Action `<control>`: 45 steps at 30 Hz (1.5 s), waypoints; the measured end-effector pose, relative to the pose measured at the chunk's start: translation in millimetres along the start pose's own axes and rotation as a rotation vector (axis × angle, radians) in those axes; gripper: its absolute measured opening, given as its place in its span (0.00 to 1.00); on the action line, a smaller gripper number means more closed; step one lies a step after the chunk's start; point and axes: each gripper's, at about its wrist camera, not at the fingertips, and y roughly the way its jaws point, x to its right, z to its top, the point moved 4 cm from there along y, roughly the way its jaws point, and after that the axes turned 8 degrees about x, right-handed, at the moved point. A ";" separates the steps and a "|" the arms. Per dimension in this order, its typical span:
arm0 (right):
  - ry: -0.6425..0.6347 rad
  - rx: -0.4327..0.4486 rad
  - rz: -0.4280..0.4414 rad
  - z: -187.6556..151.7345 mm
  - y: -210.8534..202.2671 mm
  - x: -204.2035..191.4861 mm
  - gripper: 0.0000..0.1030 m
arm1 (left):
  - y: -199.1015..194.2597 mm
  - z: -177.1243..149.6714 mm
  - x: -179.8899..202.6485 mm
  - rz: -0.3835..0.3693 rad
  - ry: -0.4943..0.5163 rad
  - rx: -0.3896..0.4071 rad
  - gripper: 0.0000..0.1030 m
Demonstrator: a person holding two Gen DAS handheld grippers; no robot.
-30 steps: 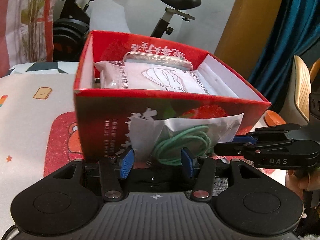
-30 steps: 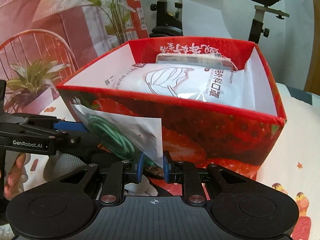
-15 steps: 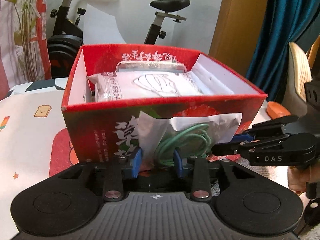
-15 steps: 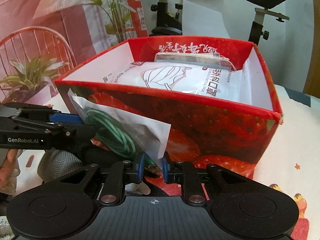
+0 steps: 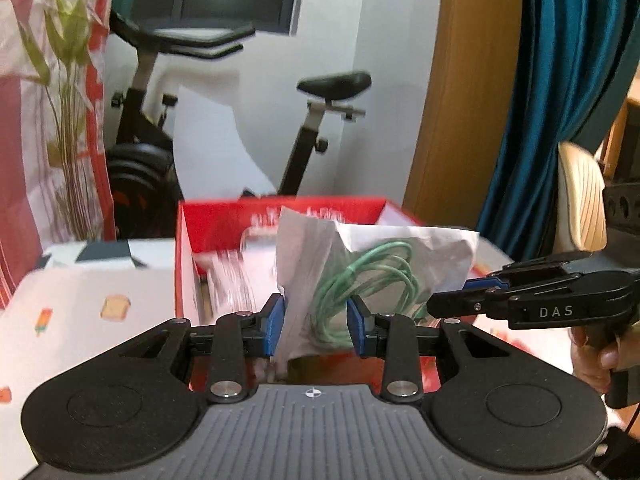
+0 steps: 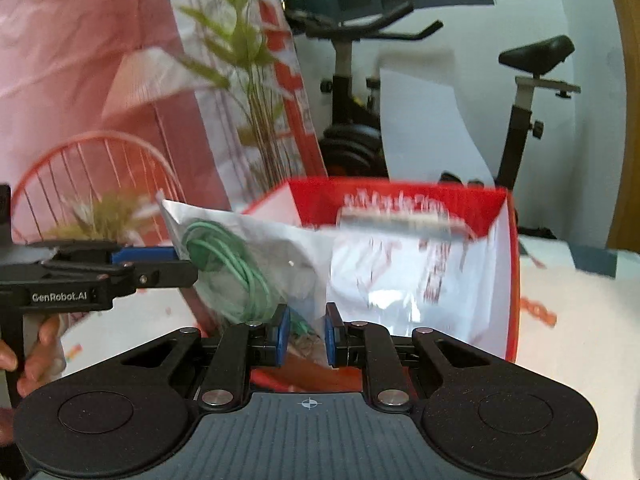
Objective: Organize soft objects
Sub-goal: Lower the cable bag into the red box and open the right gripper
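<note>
Left wrist view reads "DAS" on the right gripper (image 5: 472, 284).

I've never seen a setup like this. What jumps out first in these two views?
A clear plastic bag with a coil of green cable inside, pinched by both grippers: the left gripper on one end, the right gripper on the other. Just behind it sits an open red box with white packets in it, and an exercise bike stands by the back wall.

right claw (image 5: 472, 300): "DAS" | left claw (image 6: 188, 268): "GenRobot.AI" | box print: unreadable
</note>
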 end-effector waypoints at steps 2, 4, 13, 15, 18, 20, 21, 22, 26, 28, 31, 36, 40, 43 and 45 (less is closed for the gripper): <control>0.026 0.013 0.010 15.9 2.9 4.4 0.16 | -0.1 13.0 -3.4 0.002 -0.021 0.027 0.35; 0.044 0.003 0.018 29.1 10.8 8.9 0.16 | 2.3 26.3 -9.5 0.001 -0.052 0.049 0.35; 0.127 -0.135 0.041 41.7 67.7 28.4 0.09 | 55.4 38.7 -26.6 -0.066 -0.143 -0.119 0.35; 0.104 -0.188 0.018 37.1 81.2 26.6 0.08 | 69.0 34.3 -20.6 -0.087 -0.129 -0.166 0.35; 0.135 -0.248 -0.018 28.9 98.6 31.2 0.06 | 86.3 28.9 -16.0 -0.051 -0.096 -0.205 0.35; 0.151 -0.277 -0.034 23.5 107.1 34.9 0.05 | 95.4 26.9 -19.2 -0.039 -0.104 -0.227 0.35; 0.153 -0.291 -0.036 20.6 109.8 36.6 0.04 | 99.4 25.6 -21.7 -0.027 -0.101 -0.238 0.35; 0.159 -0.305 -0.036 16.9 111.6 38.4 0.04 | 102.1 25.5 -25.9 -0.015 -0.095 -0.247 0.35; 0.191 -0.361 -0.046 9.4 123.2 48.0 0.04 | 105.7 23.4 -39.0 0.008 -0.085 -0.275 0.35; 0.203 -0.397 -0.051 6.2 127.5 50.7 0.02 | 104.5 23.6 -41.1 0.022 -0.079 -0.275 0.35; 0.176 -0.451 -0.087 -1.2 133.7 53.2 0.00 | 104.2 22.9 -40.9 0.042 -0.075 -0.276 0.35; 0.169 -0.476 -0.142 -8.1 132.5 63.7 0.00 | 104.7 22.4 -40.5 0.064 -0.047 -0.264 0.35; 0.163 -0.459 -0.144 -12.8 125.1 62.5 0.00 | 101.3 23.6 -41.6 0.078 -0.042 -0.245 0.35; 0.120 -0.382 -0.141 -3.5 110.3 53.4 0.07 | 93.8 25.8 -41.6 0.084 -0.045 -0.220 0.35; 0.091 -0.310 -0.139 4.1 96.1 46.6 0.14 | 86.0 26.9 -41.0 0.086 -0.039 -0.204 0.35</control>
